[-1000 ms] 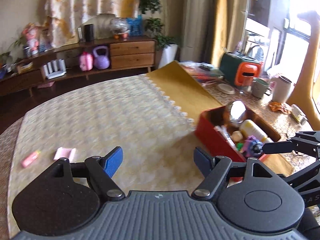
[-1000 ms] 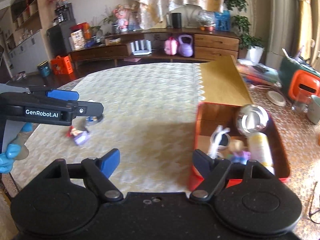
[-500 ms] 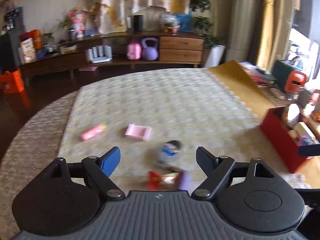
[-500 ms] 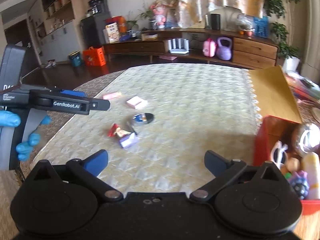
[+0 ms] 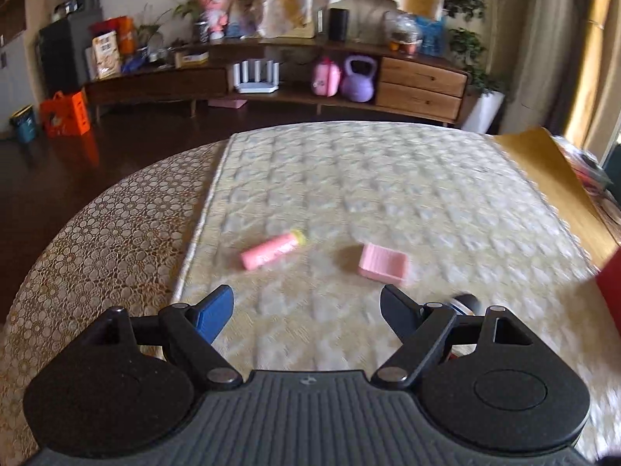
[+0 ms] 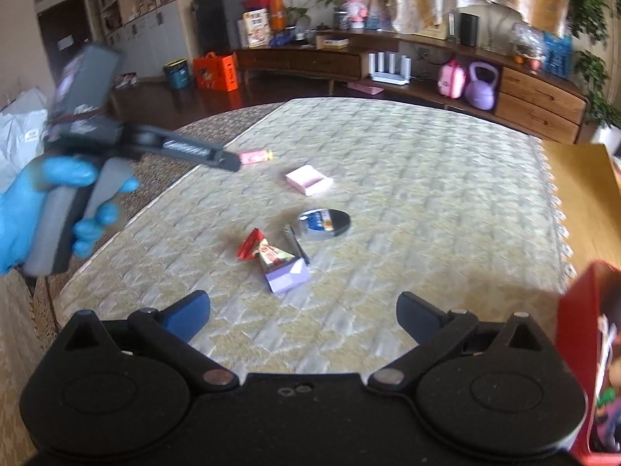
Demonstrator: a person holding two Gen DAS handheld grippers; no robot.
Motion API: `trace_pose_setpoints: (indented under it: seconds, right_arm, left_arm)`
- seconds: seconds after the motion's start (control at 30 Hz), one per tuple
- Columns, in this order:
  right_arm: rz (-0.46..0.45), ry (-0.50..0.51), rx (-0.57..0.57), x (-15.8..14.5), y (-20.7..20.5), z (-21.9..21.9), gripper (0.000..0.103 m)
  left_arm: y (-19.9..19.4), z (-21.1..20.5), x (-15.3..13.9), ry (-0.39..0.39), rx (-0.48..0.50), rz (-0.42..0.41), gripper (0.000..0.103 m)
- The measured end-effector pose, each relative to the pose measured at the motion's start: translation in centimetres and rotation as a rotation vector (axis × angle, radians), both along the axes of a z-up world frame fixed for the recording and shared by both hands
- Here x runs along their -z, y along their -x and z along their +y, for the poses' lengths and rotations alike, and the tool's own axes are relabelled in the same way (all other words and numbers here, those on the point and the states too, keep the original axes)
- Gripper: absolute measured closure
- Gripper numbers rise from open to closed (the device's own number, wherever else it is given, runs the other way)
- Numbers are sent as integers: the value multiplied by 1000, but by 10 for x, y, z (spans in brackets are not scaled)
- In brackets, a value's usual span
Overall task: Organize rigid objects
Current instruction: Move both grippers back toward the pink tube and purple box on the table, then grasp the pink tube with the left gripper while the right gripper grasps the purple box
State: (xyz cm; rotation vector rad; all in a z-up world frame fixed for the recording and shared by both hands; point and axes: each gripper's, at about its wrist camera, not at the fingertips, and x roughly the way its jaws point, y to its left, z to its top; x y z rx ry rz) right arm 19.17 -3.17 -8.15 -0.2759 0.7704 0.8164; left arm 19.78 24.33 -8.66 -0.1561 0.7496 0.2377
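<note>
Currently both grippers empty: left gripper (image 5: 306, 308) jaws wide, just opened further; right gripper (image 6: 302, 316) fully spread, just opening. Pink tube (image 5: 273, 250) lies left of pink box (image 5: 384, 263), apart. Tube likely light, stiff, may roll; grip mid-body. Round tin (image 6: 324, 224) near box, blurred; red bin (image 6: 580, 345) cut off.

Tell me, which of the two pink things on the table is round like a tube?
The pink tube with the yellow cap, lying on its side to the left. The other pink thing is a flat, square box.
</note>
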Motion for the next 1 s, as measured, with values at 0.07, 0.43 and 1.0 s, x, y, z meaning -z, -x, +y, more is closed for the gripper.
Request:
trace_pose_setpoints:
  seconds: [0.07, 0.43, 1.0]
  right_arm:
    - [-7, 12, -31, 2, -2, 8, 1]
    - [33, 47, -127, 24, -28, 33, 19]
    - [51, 76, -192, 49, -37, 56, 51]
  left_arm:
    - [-11, 8, 6, -4, -6, 2, 20]
    - [-55, 39, 34, -33, 56, 30, 20]
    - [-73, 44, 56, -57, 81, 32, 34]
